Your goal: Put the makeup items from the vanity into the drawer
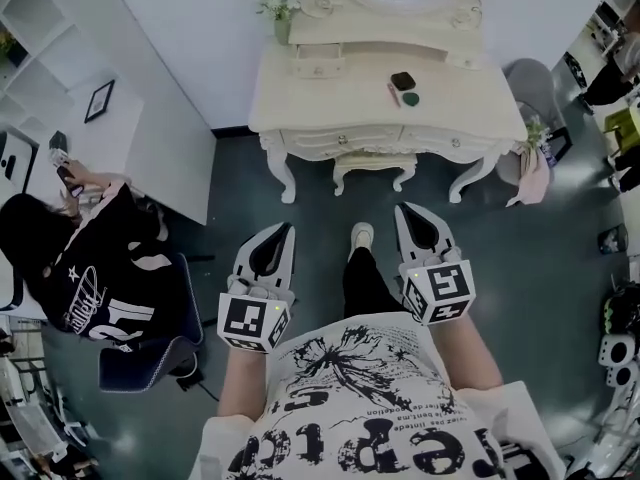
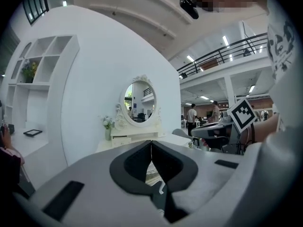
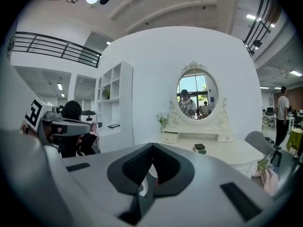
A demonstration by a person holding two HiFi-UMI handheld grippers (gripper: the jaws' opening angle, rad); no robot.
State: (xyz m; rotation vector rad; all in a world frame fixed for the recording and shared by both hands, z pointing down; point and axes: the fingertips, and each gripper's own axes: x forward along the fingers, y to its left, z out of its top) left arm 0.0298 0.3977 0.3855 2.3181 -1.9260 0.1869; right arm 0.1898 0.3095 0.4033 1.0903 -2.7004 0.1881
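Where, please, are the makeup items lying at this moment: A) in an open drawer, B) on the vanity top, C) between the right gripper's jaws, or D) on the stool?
B: the makeup items lie together on the vanity top, right of its middle.

The head camera is looking steeply down past the person's shirt, taking in the floor and the whole vanity [image 1: 340,98] well ahead. Each gripper camera is sitting close behind its own jaws, facing almost level at that same vanity and its oval mirror [image 3: 197,97]. The left gripper view is also catching the right gripper [image 2: 195,131] near its right edge.
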